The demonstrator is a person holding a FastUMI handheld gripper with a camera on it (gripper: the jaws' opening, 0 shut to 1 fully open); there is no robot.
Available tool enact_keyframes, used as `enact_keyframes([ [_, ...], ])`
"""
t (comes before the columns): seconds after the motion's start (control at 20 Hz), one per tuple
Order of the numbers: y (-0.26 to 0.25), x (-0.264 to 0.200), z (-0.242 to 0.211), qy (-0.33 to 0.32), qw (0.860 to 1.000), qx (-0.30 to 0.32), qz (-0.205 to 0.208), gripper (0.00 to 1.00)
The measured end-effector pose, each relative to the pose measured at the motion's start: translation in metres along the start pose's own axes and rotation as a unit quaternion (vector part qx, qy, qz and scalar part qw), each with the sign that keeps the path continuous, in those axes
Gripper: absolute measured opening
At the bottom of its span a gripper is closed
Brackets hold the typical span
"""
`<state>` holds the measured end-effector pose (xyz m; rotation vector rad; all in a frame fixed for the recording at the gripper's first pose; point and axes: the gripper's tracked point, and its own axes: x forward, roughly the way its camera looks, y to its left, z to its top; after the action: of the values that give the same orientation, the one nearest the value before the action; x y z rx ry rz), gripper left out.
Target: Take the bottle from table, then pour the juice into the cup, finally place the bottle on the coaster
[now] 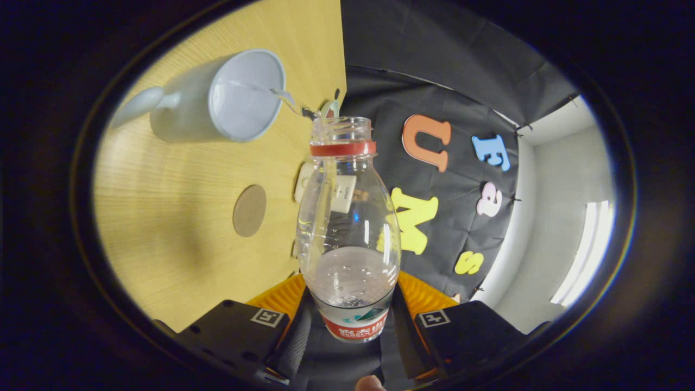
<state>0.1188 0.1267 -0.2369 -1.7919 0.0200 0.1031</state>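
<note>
I have the bottle [347, 228] clamped between the two fingers of the gripper [350, 320], one pressing on each side of its lower body just above the label, so the jaws are closed on it at about the bottle's own width. The whole rig is rolled over sideways, which is why the table [163, 217] reads as a tilted wall beside the bottle and not as a floor under it. That roll is what the pour needs: the uncapped neck with its red collar is aimed at the cup [228, 98], and a thin clear stream runs from the bottle's mouth into the cup's open rim. I judge the pouring step to be under way, with a fair amount of liquid left pooled in the bottle's lower body. The stream lands just inside the cup's near rim, so there is little margin there; tipping less could let it fall short onto the wood. The cup's handle points away from the bottle, out of the path. The round coaster [250, 210] lies flat on the table, apart from the cup and level with the bottle's shoulder, with bare wood all around it, so setting down there should be unobstructed. A small pale block [343, 193] shows through the bottle; I cannot tell what it is.
</note>
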Motion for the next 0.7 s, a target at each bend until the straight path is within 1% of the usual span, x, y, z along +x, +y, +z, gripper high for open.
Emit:
enact_keyframes([
  [0.7,-0.007,0.0011,-0.0037,-0.002,1.0,-0.022,-0.004,0.75],
])
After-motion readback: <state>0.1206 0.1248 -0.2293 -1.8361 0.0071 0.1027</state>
